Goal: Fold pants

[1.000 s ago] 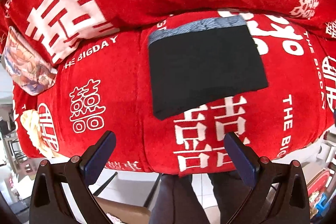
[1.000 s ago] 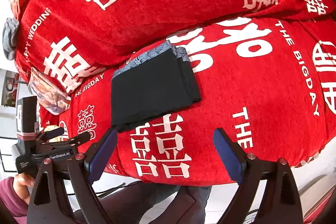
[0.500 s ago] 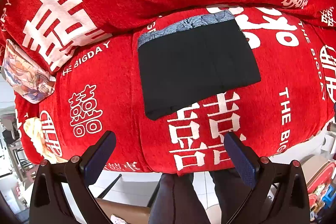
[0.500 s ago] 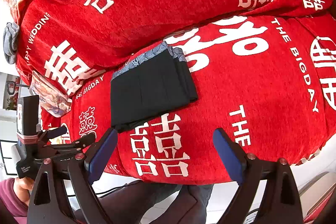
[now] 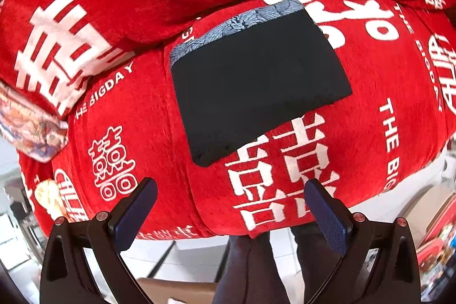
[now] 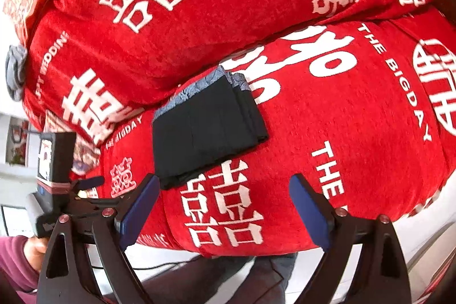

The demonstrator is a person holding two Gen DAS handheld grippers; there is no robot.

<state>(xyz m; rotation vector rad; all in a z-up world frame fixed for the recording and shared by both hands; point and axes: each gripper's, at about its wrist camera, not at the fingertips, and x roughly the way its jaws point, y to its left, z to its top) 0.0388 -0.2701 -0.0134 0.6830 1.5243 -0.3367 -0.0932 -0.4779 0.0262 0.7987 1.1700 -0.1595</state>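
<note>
Black pants [image 5: 256, 81] lie folded into a compact stack on the red sofa cover [image 5: 136, 116], under its back cushion. My left gripper [image 5: 230, 207] and right gripper [image 6: 225, 204] hover wide, empty. Soft, light cloth; I'd pinch the layered near edge.

Your left gripper [image 5: 229, 207] hangs with its jaws spread wide and empty, near the front edge of the red sofa cover [image 5: 356, 133]. The black pants [image 5: 256, 81] lie folded in a flat rectangle on it, blue-grey patterned waistband [image 5: 236, 24] at the far edge.
</note>
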